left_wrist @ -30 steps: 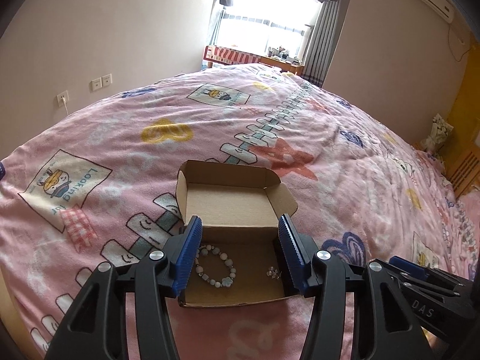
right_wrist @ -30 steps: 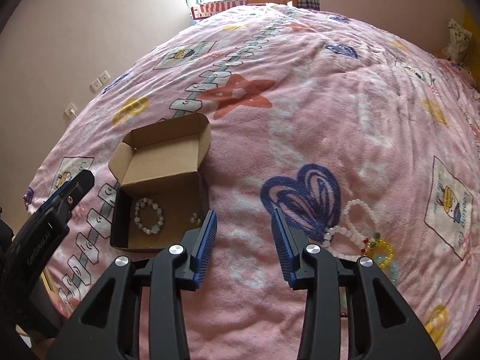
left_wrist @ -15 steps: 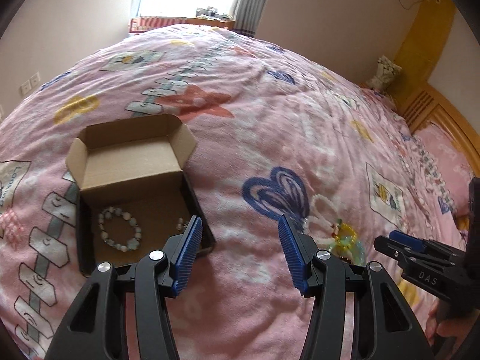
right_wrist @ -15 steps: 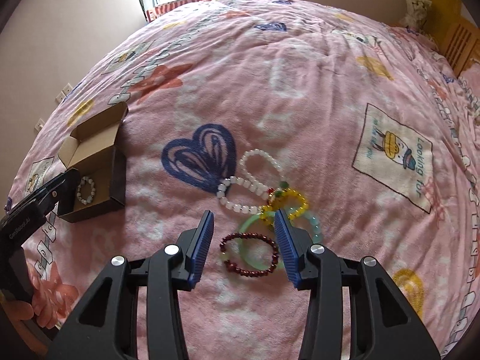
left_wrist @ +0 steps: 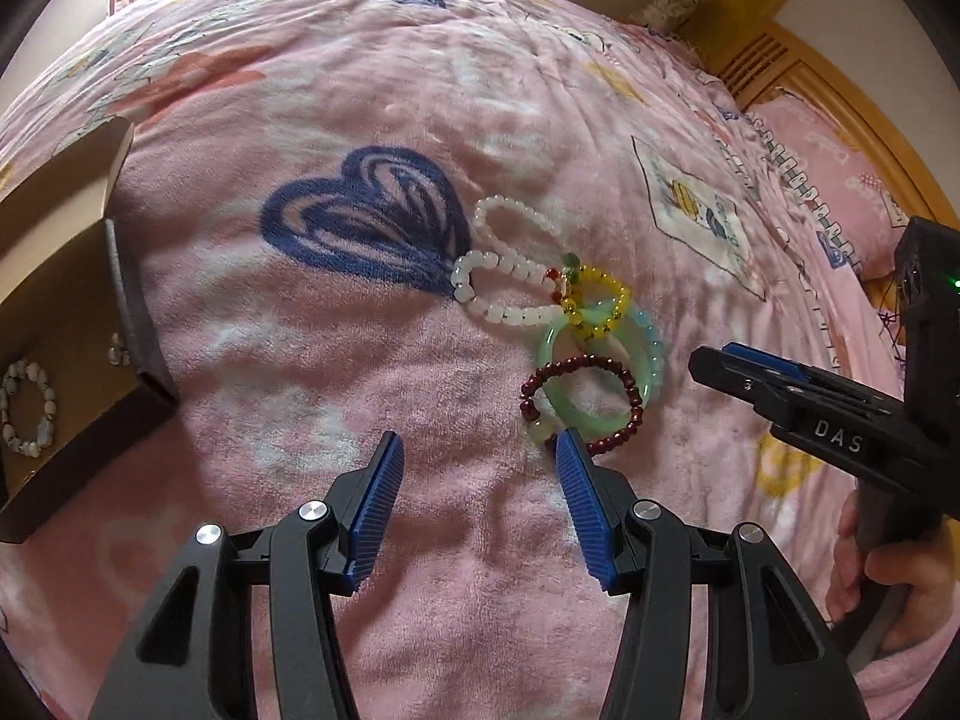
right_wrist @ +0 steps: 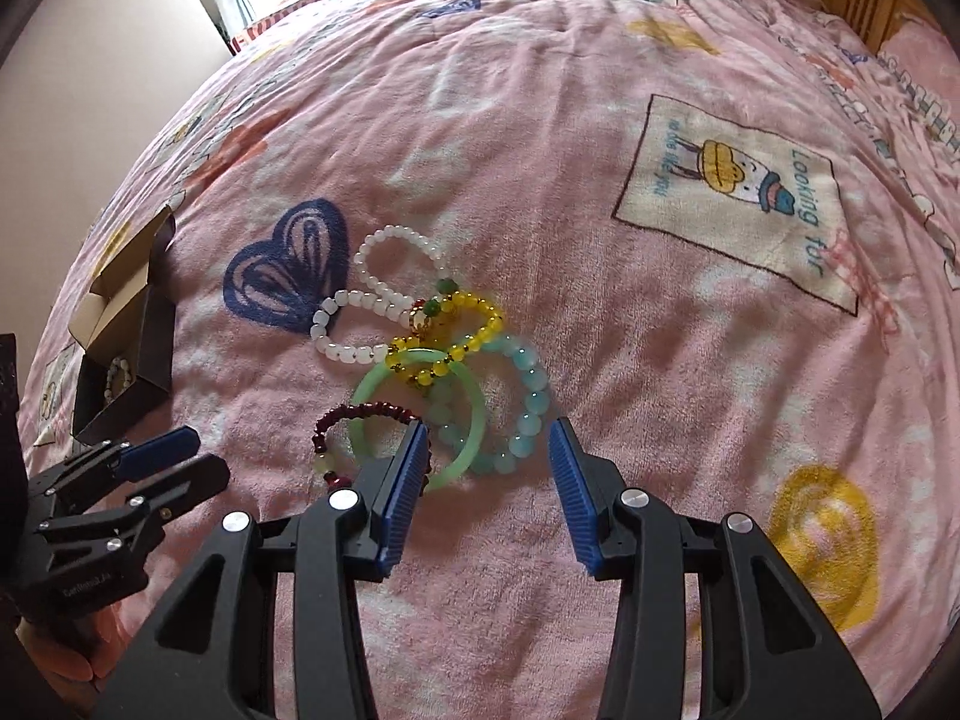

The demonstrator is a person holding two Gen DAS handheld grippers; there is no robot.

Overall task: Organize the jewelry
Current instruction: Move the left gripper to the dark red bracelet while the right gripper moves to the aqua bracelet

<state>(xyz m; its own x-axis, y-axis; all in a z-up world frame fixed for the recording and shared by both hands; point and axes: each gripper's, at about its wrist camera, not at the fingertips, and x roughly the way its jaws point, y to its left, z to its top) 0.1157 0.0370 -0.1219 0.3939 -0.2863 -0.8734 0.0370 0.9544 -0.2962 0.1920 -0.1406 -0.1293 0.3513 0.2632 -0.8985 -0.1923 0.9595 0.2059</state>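
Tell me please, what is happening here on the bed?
A person holds two grippers over a pink blanket, sorting jewelry. The left gripper and right gripper are both open and empty, near a pile of bracelets. A cardboard box to the left already holds a pale beaded bracelet.

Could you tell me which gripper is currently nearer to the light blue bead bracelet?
Right. The right gripper is open right over the light blue bead bracelet; the left gripper hovers open off to the side, beyond the dark red one.

bracelets (right_wrist: 432, 372) on blanket (right_wrist: 600, 210), box (right_wrist: 126, 354) left
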